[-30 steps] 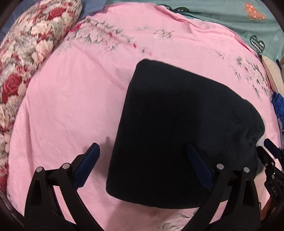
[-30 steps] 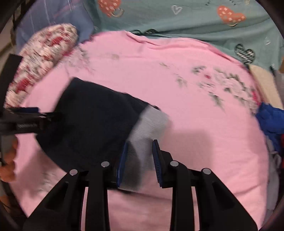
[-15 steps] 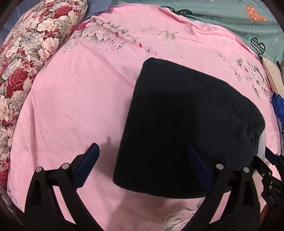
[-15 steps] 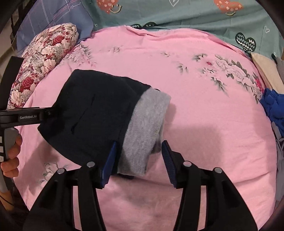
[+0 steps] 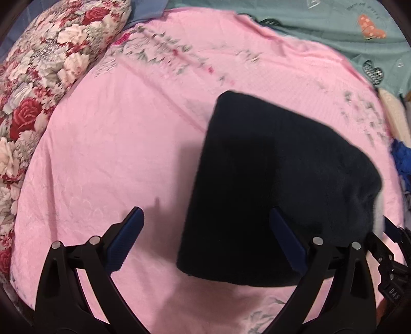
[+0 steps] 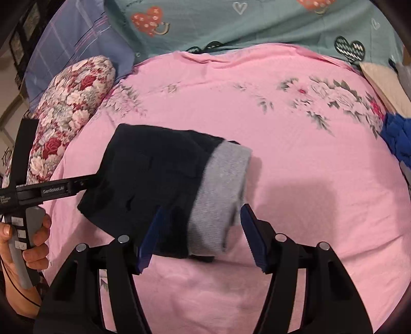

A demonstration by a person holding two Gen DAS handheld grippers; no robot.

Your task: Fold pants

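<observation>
The dark navy pants (image 5: 277, 185) lie folded into a compact block on the pink sheet (image 5: 108, 144). Their grey ribbed waistband (image 6: 221, 195) forms the block's right end in the right wrist view. My left gripper (image 5: 205, 231) hangs open over the block's near left edge, gripping nothing. My right gripper (image 6: 199, 227) is opening, its blue pads either side of the waistband end and clear of the cloth. The left gripper's black body (image 6: 51, 191) also shows at the pants' left side, held by a hand (image 6: 33, 241).
A red and white floral pillow (image 5: 43, 72) lies along the left. A teal heart-print sheet (image 6: 257, 23) covers the far side. A blue garment (image 6: 398, 144) and a cream cloth (image 6: 380, 82) sit at the right edge. The right gripper's tip (image 5: 390, 257) shows at lower right.
My right gripper's jaws have spread apart and let go of the grey waistband, which now rests on the sheet. The left gripper stays open over the pants.
</observation>
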